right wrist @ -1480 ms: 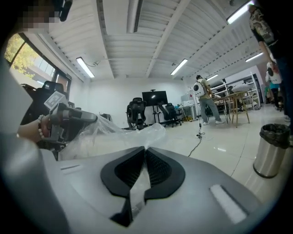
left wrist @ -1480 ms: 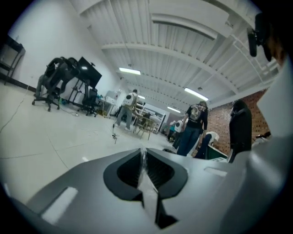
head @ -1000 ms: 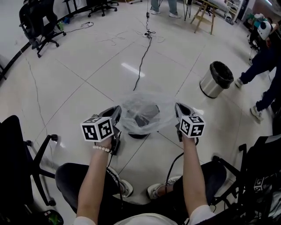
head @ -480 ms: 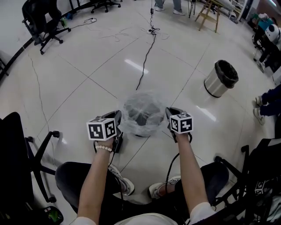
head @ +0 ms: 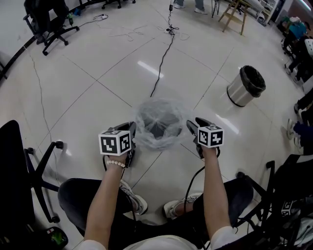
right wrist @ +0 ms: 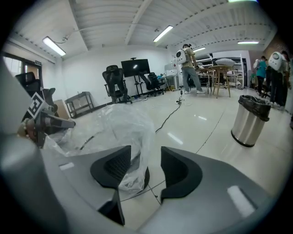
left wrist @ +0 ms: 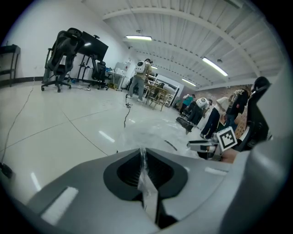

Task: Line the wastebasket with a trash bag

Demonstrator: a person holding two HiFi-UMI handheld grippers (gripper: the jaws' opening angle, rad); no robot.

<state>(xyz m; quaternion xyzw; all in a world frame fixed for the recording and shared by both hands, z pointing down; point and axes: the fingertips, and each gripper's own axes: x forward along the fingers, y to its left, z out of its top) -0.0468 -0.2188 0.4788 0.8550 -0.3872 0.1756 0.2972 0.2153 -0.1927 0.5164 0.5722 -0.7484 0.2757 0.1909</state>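
Note:
A clear plastic trash bag (head: 157,118) billows over a small dark wastebasket (head: 160,130) on the floor between my two grippers. My left gripper (head: 131,130) holds the bag's left edge; in the left gripper view its jaws (left wrist: 142,154) are shut on a thin strip of the film (left wrist: 147,189). At the bag's right edge, my right gripper (head: 192,127) has its jaws opening. In the right gripper view (right wrist: 145,157) the trash bag's film (right wrist: 133,172) hangs loose in the gap beside the left pad, not pinched. The wastebasket's dark base (right wrist: 145,177) shows through the plastic.
A steel bin with a black liner (head: 246,86) stands to the right. A black cable (head: 162,62) runs across the tiled floor ahead. Office chairs (head: 48,23) are at the far left, a wooden stool (head: 234,10) is far ahead, and a black chair (head: 22,163) is at my left.
Both grippers have sunk with the bag, which now lies lower over the wastebasket. The right gripper's jaws have parted and freed the film; the left stays shut.

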